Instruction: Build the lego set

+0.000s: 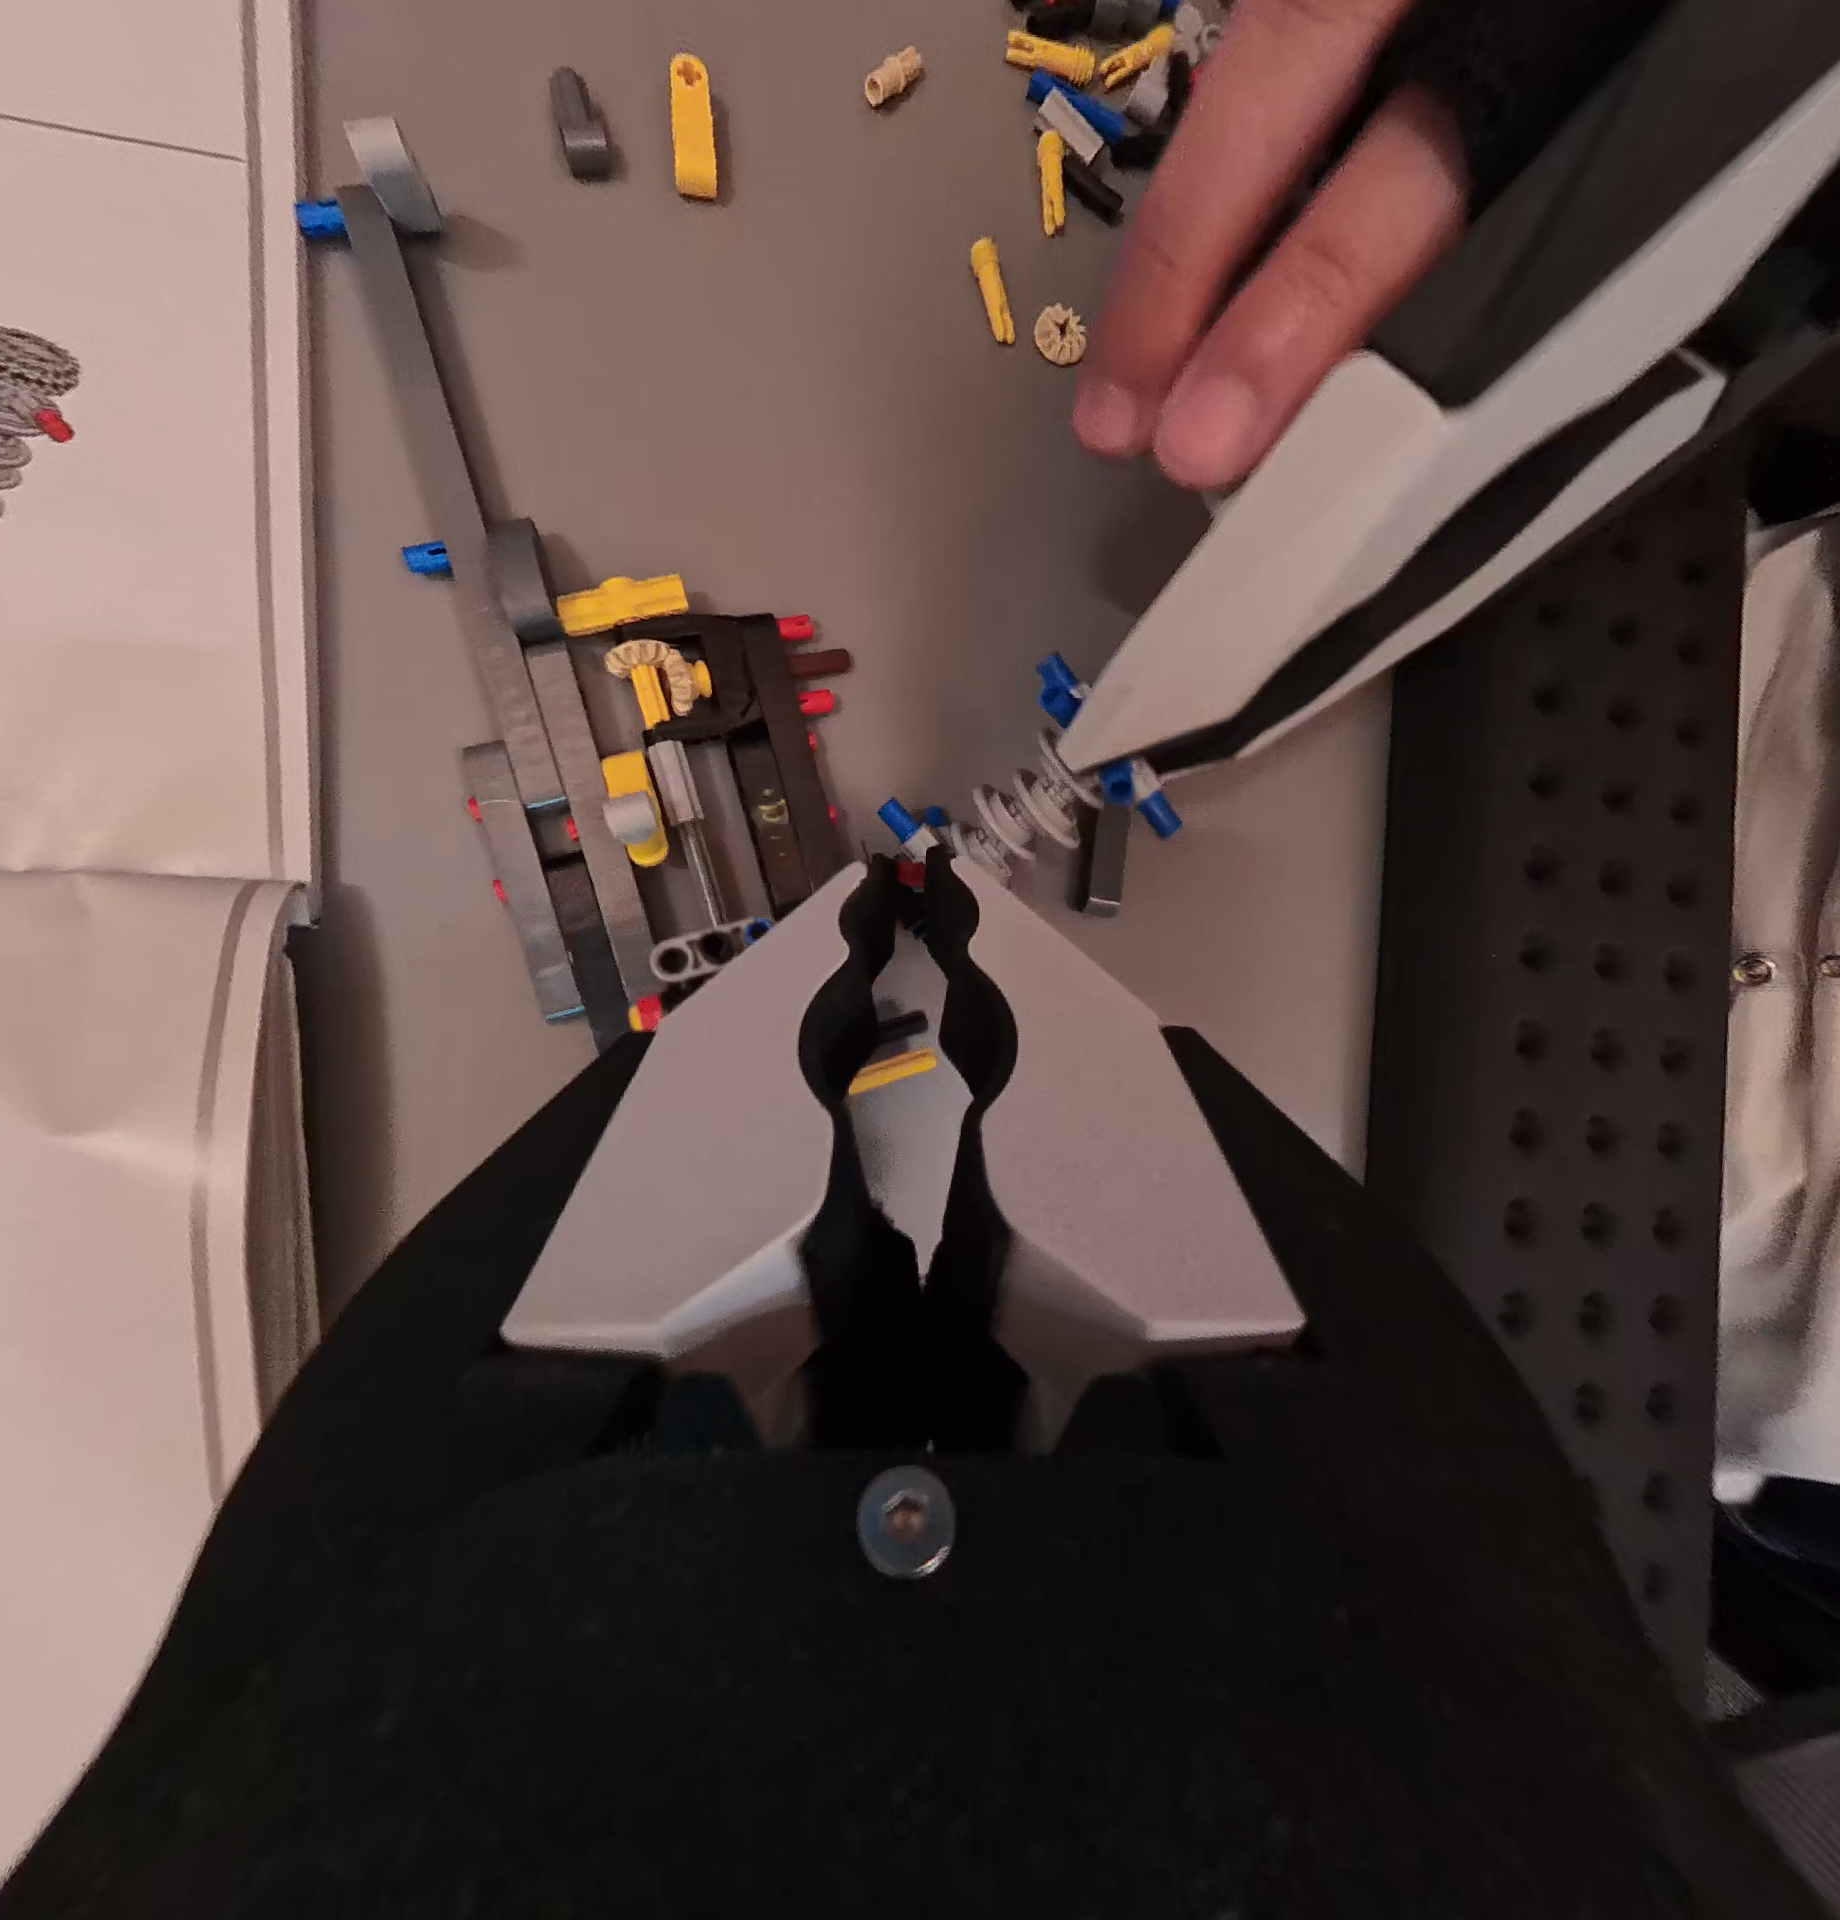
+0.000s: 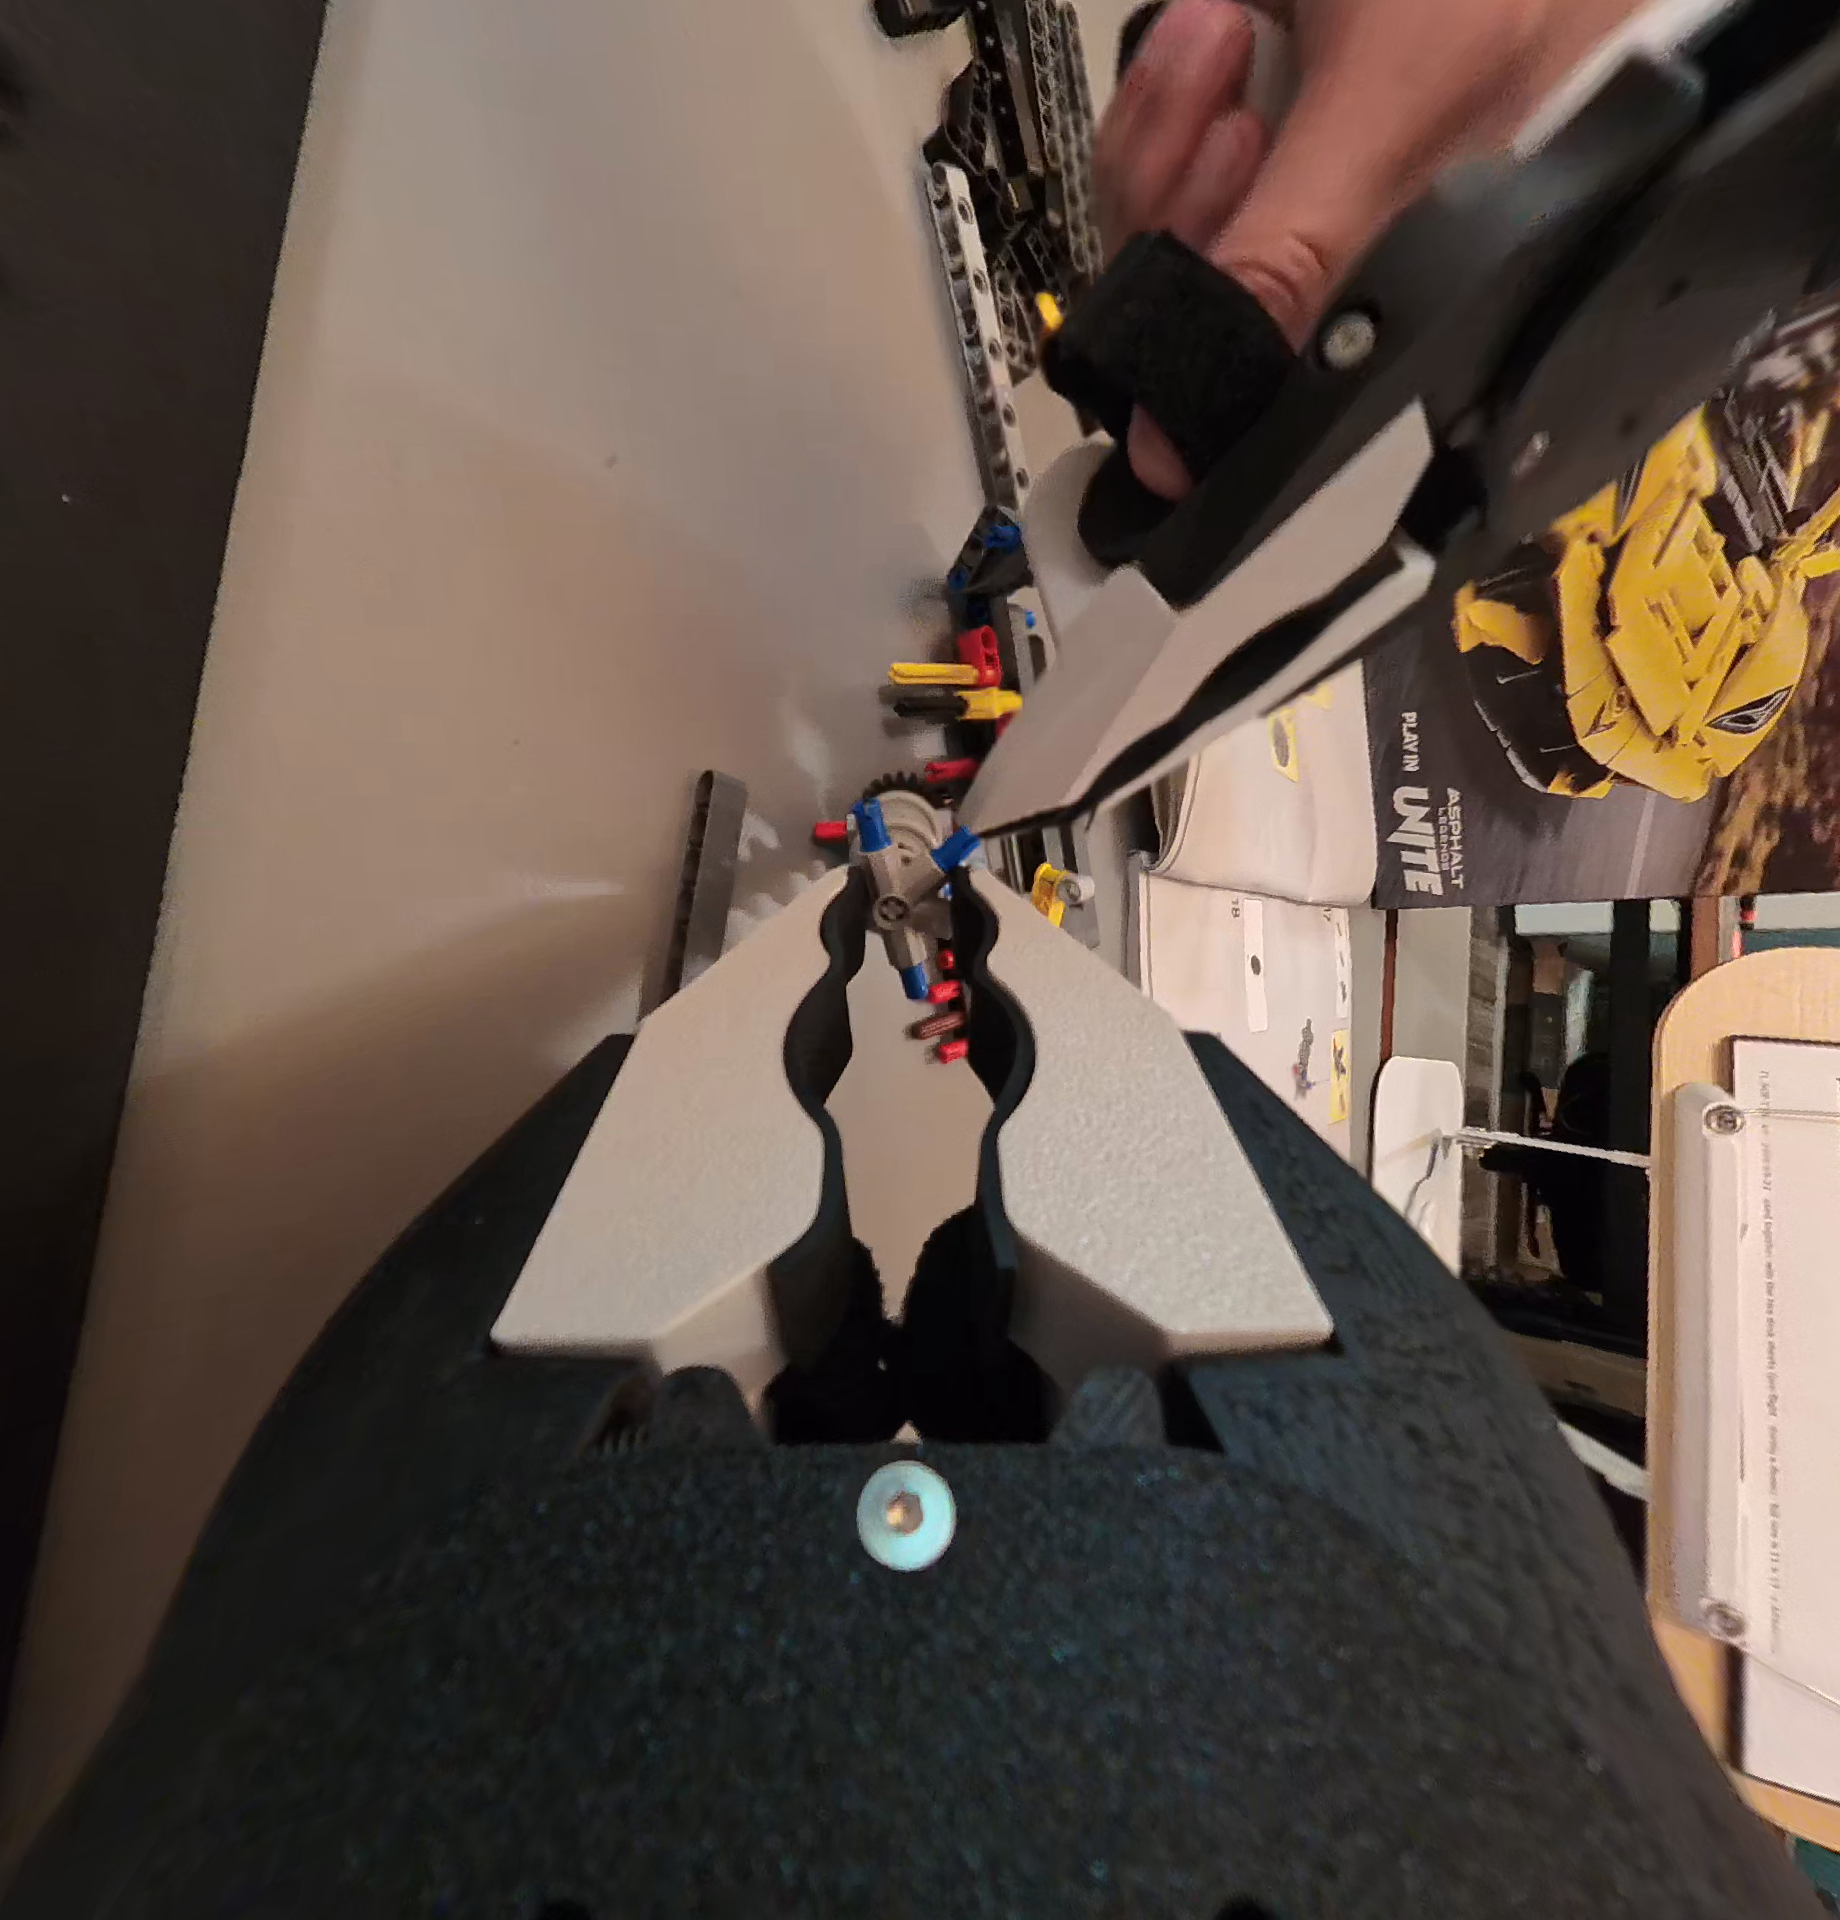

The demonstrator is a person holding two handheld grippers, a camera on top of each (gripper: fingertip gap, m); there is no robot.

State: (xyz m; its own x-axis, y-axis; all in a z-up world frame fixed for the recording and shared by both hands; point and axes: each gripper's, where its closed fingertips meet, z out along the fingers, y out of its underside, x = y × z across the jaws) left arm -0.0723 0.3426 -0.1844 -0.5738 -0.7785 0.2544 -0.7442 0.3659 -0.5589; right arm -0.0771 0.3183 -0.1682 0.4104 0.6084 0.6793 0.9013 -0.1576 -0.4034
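Observation:
A small grey axle assembly (image 1: 1009, 816) with ribbed discs and blue pins is held above the table between both grippers. My left gripper (image 1: 908, 871) is shut on its near end, where a red bit shows between the tips. The right gripper (image 1: 1077, 758) comes in from the upper right and pinches its far end. In the right wrist view, my right gripper (image 2: 903, 896) is shut on the assembly's grey hub (image 2: 895, 899) with blue pins. The left gripper (image 2: 976, 828) meets it from the upper right. A partly built chassis (image 1: 677, 769) lies on the table to the left.
A long grey beam (image 1: 417, 416) leans off the chassis. Loose pieces (image 1: 1082, 94), a yellow beam (image 1: 692, 125) and a tan gear (image 1: 1059, 335) lie farther off. The instruction booklet (image 1: 116, 520) is at left and a black perforated board (image 1: 1581, 935) at right. A dark beam (image 2: 708, 873) lies nearby. Both grippers' tips are close together, under 4 cm apart. The tan gear (image 1: 1059, 335) sits 12 cm or so from the ends of my right fingers.

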